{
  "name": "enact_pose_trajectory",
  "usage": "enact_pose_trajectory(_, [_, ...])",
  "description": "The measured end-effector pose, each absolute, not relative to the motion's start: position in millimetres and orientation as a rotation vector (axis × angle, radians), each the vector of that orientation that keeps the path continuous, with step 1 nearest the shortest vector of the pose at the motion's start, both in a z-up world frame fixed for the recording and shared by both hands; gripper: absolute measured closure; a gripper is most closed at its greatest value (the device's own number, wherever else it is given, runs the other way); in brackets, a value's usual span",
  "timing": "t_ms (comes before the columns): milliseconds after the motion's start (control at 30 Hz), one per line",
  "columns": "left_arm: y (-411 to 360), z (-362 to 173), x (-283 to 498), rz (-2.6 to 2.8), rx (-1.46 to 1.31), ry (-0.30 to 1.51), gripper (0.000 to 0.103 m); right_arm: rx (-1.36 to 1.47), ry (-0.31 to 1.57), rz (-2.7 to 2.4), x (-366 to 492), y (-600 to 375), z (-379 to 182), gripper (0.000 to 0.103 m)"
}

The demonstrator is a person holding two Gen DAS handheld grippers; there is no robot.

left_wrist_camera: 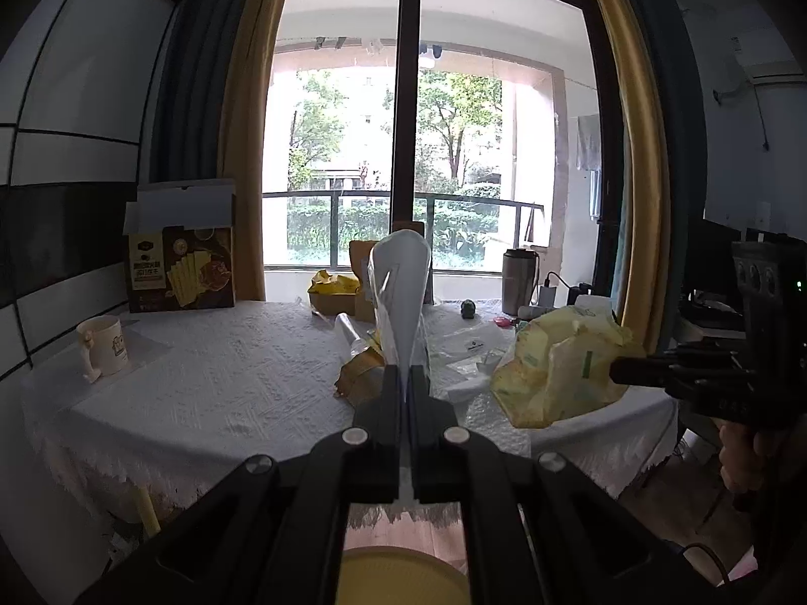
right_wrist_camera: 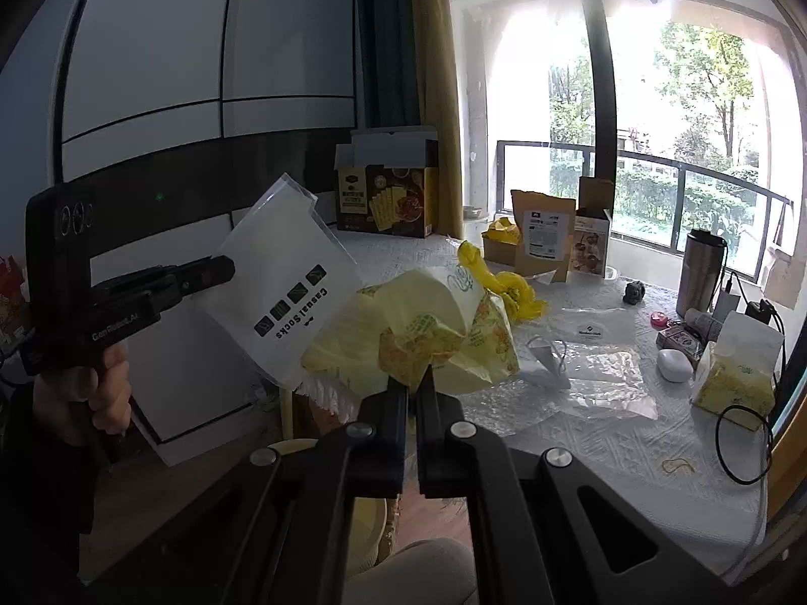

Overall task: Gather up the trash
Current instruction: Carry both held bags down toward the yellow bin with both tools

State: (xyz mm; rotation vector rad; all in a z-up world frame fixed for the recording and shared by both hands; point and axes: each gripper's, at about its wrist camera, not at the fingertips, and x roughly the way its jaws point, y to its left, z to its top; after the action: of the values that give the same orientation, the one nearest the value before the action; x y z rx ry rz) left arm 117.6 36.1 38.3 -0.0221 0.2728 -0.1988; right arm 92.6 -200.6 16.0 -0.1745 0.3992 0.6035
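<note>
My left gripper is shut on a clear plastic sock bag printed "Casual Socks" and holds it edge-on above the table's near edge. In the right wrist view the left gripper shows at the left with the sock bag held in the air. My right gripper is shut on a crumpled yellow plastic bag, lifted over the table edge. In the left wrist view the right gripper holds that yellow bag at the right.
A white-clothed table carries a paper cup, a snack box, cartons and yellow wrappers, clear plastic sheets, a tissue pack, a steel flask. A yellow bin sits below.
</note>
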Motion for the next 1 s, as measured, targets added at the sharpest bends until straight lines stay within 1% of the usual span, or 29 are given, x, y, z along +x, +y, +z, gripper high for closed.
enact_pose_trajectory(300, [53,4,104,-0.156,-0.055,0.34,0.101,-0.205,0.42,0.675,90,-170,-7,0.1])
enact_pose_trajectory(767, [63,-94,114,-0.127,-0.147,0.57,0.101,-0.273,0.547,0.764,101,-114,-62,0.1])
enact_pose_trajectory(1000, [72,-132,120,-0.117,-0.217,0.667,0.101,-0.275,0.607,0.771,109,-105,-86,0.1])
